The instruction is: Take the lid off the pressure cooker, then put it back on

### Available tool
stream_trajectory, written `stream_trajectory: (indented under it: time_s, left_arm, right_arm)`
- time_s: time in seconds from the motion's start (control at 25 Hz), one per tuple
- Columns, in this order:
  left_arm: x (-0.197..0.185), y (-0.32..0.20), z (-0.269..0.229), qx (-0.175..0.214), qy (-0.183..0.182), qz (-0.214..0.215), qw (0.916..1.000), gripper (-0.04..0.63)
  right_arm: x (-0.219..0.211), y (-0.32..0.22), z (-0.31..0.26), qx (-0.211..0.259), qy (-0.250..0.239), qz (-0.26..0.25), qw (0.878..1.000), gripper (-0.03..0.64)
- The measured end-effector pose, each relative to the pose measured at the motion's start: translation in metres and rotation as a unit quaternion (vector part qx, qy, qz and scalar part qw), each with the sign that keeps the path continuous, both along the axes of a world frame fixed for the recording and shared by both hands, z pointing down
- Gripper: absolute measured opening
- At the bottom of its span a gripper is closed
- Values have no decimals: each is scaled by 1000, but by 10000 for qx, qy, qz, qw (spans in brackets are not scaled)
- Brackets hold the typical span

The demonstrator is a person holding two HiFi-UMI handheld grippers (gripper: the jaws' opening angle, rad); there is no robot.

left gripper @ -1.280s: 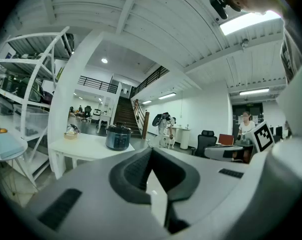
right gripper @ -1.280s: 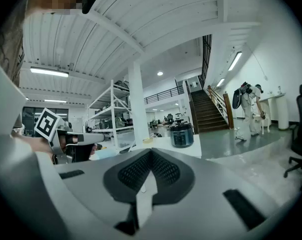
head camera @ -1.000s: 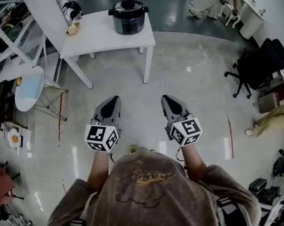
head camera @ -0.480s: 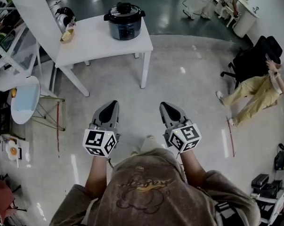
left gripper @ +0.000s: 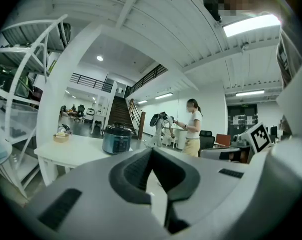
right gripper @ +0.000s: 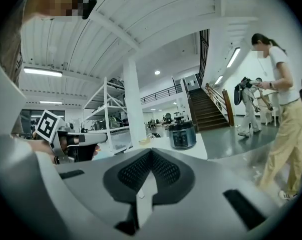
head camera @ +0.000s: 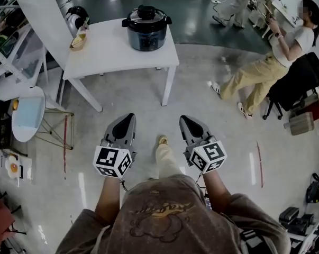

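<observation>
A dark pressure cooker (head camera: pixel 146 28) with its black lid (head camera: pixel 146 13) on stands at the back right of a white table (head camera: pixel 109 46), well ahead of me. It also shows small in the left gripper view, pressure cooker (left gripper: pixel 116 139), and in the right gripper view, pressure cooker (right gripper: pixel 183 133). My left gripper (head camera: pixel 127 118) and right gripper (head camera: pixel 186 121) hang side by side over the floor, short of the table, both shut and holding nothing.
A small basket (head camera: pixel 79 40) and a dark kettle (head camera: pixel 76 16) sit at the table's far left. White shelving (head camera: pixel 11 41) and a round stool (head camera: pixel 28 103) stand left. A seated person (head camera: pixel 265 62) and a black office chair (head camera: pixel 302 78) are at right.
I have stepped forward toward the table; both grippers moved along with me, still shut. A person has come into view at the right and sat further up the frame.
</observation>
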State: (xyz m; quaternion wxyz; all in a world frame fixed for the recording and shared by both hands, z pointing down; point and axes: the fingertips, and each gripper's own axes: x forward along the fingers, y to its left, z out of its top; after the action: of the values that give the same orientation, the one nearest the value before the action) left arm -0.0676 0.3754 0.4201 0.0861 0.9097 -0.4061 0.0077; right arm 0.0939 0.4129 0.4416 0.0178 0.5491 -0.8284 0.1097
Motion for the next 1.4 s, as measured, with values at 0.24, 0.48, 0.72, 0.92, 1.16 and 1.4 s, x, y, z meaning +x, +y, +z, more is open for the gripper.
stream_trajectory:
  time_s: [0.24,0.48,0.72,0.92,1.16,1.4]
  left_arm:
    - [10,-56,2,-48,4,-72,10000,5]
    - [29,-122,-10,-127,115,-177,9997,5]
    - [48,-182,-18,-88,106,-334,9993,5]
    - [61,-225,-21,-29,121,-510,9986,5]
    - [70,-261,-23,26,145,-597,9981,5]
    - [74,-307,-23,78,21,-606,9981,5]
  right_arm:
    - [10,-62,2,12,-108,-132,9999,-5]
    - [29,-133,-11,2,-136,-286,9995,-5]
    - [46,-200,-19,42,-104,-521,9986,-5]
    - [61,-245,-18,47,-75,-676,9977,-5]
    - [71,-285,-16,80,-8,-796,9968,-5]
    - [73,-329,-19,129,4,-884,9960,-5]
